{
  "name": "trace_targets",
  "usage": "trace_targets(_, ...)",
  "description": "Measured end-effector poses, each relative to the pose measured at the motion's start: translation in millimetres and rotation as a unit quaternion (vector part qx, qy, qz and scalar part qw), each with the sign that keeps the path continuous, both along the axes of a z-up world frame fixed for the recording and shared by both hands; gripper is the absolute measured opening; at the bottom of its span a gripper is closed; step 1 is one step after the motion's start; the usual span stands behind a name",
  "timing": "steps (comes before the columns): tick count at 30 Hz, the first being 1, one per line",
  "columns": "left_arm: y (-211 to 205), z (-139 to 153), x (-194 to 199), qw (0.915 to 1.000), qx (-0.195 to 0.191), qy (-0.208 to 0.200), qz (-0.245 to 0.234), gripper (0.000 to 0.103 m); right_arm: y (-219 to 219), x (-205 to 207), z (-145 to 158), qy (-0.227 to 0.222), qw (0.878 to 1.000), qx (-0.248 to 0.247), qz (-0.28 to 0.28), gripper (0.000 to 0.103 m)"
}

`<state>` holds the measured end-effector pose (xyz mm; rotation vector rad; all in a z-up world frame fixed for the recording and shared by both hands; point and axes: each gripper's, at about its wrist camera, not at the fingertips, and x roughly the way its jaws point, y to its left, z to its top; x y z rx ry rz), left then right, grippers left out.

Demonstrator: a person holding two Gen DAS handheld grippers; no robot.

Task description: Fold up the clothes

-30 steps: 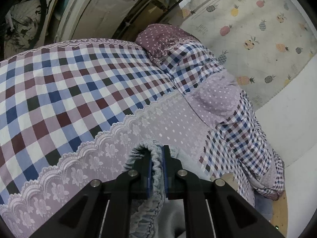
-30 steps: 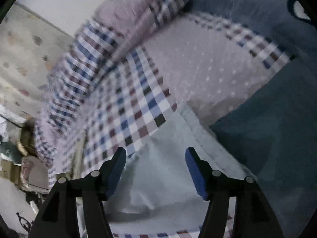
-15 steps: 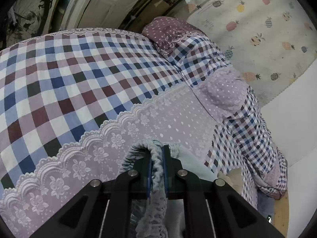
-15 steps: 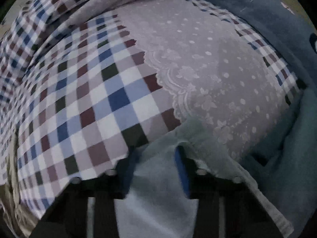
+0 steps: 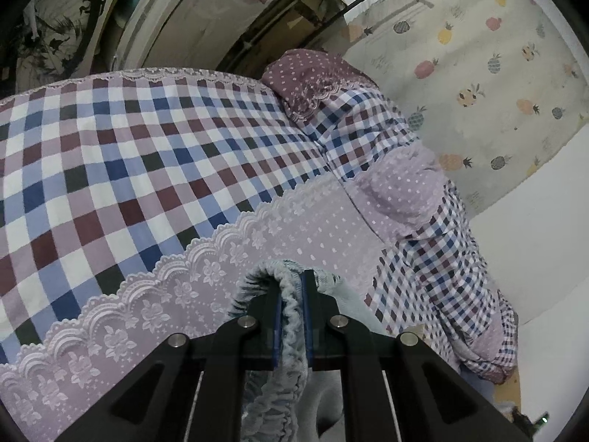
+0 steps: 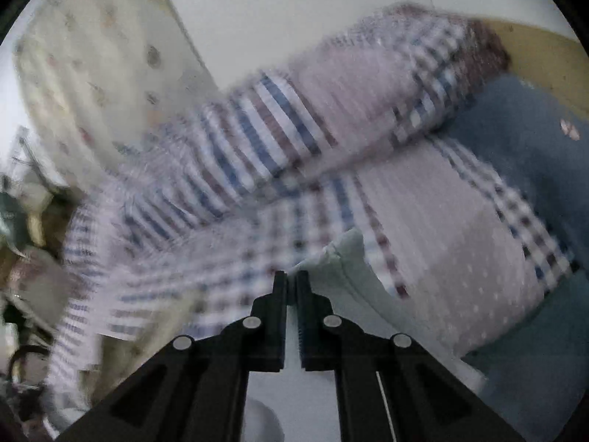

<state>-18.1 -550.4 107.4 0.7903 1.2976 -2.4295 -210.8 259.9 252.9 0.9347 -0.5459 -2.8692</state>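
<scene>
Your left gripper (image 5: 292, 294) is clamped on the gathered, ruffled edge of the pale garment (image 5: 291, 316), which bunches between its blue pads and hangs below them, over the lilac lace band of the checked bedspread (image 5: 110, 154). Your right gripper (image 6: 292, 287) has its jaws pinched nearly together on another part of the garment (image 6: 346, 258) (its view is badly smeared), the pale cloth rising just past the tips above the bedspread (image 6: 441, 221). A pillow (image 5: 401, 191) lies beyond.
</scene>
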Motion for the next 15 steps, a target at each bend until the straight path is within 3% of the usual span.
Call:
trace_targets(3,-1.7,2.2,5.8,1.0000,0.006,0.005,0.003,0.008,12.7,49.6,36.1,0.049,0.998,-0.024,0.011,0.001)
trace_targets(6,-3.2,1.5,10.3,0.9999,0.014,0.006,0.007,0.008,33.8,105.6,31.5,0.058,0.998,-0.022,0.001,0.001)
trace_targets(9,-2.8,1.2,12.1,0.9998,0.017,0.003,0.008,0.008,74.0,154.8,-18.0,0.001,0.999,-0.006,-0.038,0.001)
trace_targets(12,-3.0,6.9,14.0,0.9998,0.015,0.002,0.009,0.008,106.0,197.4,-81.4,-0.093,0.993,-0.004,-0.074,0.000)
trace_targets(15,-2.1,12.9,14.5,0.9999,0.012,-0.002,0.007,0.008,124.2,234.3,-110.4,-0.144,0.984,0.003,-0.100,0.000)
